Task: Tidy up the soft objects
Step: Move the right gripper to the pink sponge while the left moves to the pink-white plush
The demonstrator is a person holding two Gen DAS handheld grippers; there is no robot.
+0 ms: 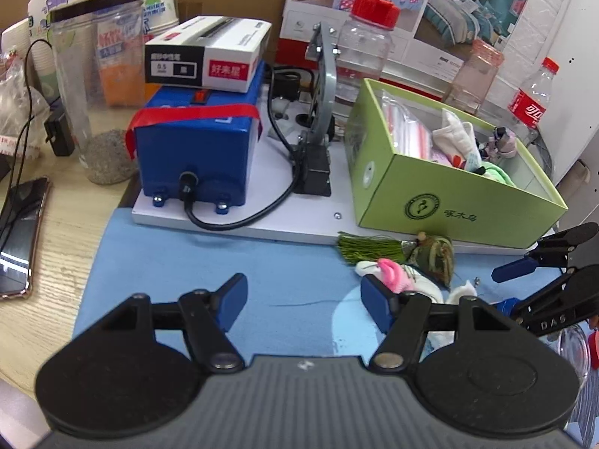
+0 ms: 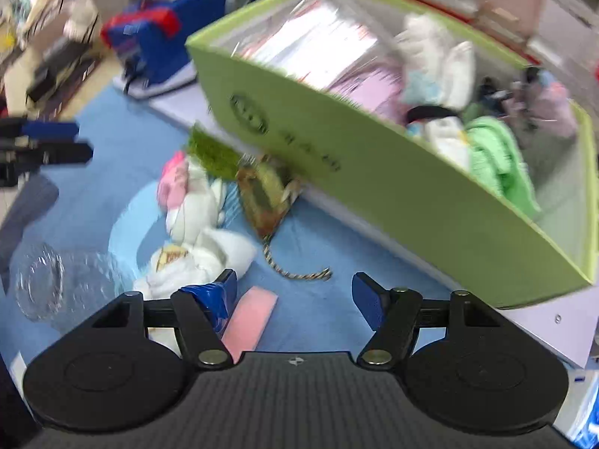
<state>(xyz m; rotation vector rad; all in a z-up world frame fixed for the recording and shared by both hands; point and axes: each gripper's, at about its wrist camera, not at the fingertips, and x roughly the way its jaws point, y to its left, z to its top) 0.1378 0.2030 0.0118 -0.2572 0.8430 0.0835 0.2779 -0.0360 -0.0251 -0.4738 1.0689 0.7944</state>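
White plush [image 2: 202,239] with pink ear and green tasselled sachet [image 2: 262,194] mid-frame, green box [image 1: 460,202] stuffed, left gripper [image 1: 303,305] and right gripper [image 2: 294,299] both open, empty, right view blurred

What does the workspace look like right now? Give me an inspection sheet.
Surface: blue mat on a wooden desk.
Job's things: green box open, with socks and bags inside; white-pink plush and tasselled sachet lie on the mat in front of it.
Clutter: pink strip and glass dish on the mat; phone, jars and bottles around.
Grippers: left gripper open, empty, over the mat; right gripper open, empty, near the plush.
Cables: black cable from the blue unit across the white board.
Surroundings: cartons and posters behind; right view blurred.
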